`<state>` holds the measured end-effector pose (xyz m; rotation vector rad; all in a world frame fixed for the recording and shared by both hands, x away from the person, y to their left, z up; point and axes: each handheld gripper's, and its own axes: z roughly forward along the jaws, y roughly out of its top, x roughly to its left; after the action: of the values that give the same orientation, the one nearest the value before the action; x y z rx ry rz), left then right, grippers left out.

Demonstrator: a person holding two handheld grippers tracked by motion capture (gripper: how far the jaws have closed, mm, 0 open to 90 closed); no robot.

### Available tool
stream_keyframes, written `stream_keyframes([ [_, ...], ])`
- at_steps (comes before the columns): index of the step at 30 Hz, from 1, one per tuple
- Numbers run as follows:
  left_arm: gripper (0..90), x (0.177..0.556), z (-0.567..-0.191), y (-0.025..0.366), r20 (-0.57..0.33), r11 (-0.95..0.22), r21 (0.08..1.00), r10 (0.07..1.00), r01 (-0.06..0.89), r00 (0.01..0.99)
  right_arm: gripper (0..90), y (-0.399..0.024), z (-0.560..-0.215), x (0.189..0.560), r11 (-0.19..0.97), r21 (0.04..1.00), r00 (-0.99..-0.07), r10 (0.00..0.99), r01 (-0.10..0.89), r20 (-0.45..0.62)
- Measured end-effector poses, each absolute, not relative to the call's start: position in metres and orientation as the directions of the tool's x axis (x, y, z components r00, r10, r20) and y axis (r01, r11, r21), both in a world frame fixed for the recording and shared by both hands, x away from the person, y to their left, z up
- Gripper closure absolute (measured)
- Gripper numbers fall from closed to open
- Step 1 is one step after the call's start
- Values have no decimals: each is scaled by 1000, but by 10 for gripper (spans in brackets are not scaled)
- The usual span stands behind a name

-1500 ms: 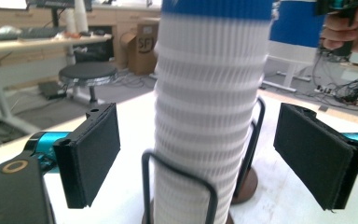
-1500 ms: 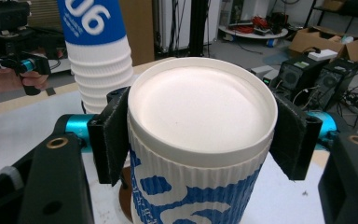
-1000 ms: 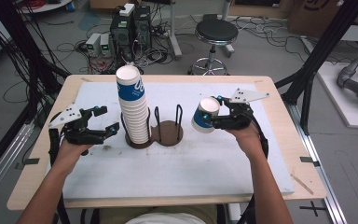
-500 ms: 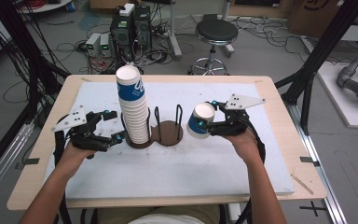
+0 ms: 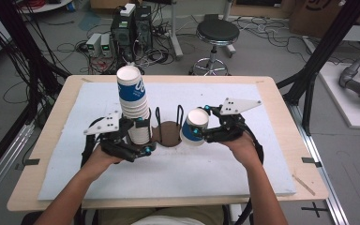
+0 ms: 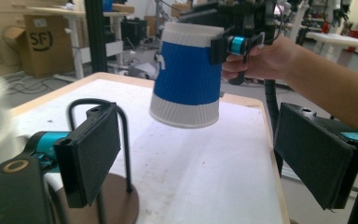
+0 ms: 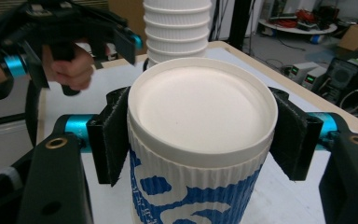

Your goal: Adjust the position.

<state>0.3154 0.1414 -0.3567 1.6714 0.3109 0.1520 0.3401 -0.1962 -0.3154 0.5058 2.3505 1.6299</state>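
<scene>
A blue-and-white ribbed paper cup (image 5: 194, 127) hangs upside down and slightly tilted above the table, just right of the wire holder's brown base (image 5: 168, 136). My right gripper (image 5: 205, 133) is shut on it, pads pressing both sides of the cup (image 7: 200, 140). A tall stack of the same cups (image 5: 133, 105) stands at the left of the base. My left gripper (image 5: 146, 140) is open by the foot of that stack, nothing between its pads (image 6: 91, 154). In the left gripper view the held cup (image 6: 186, 79) hangs ahead, above the table.
The holder's black wire loops (image 5: 168, 117) rise between the stack and the held cup; one loop (image 6: 98, 107) stands right behind my left jaw. A white mat (image 5: 243, 164) covers the wooden table (image 5: 281, 93). A stool and equipment stand on the floor beyond.
My left gripper has moved right, up to the foot of the stack. My right gripper has brought the cup a little left and lower, toward the holder.
</scene>
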Motion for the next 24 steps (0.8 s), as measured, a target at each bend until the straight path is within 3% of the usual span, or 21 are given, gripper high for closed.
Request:
stream_keyframes([
  [11, 144, 327, -371, 108, -54, -116, 989, 297, 92, 953, 307, -178, -314, 338, 299, 943, -940, 339, 146, 39],
  [24, 144, 327, -382, 101, -54, -149, 984, 256, 94, 965, 308, -157, -321, 335, 308, 939, -962, 266, 151, 68],
])
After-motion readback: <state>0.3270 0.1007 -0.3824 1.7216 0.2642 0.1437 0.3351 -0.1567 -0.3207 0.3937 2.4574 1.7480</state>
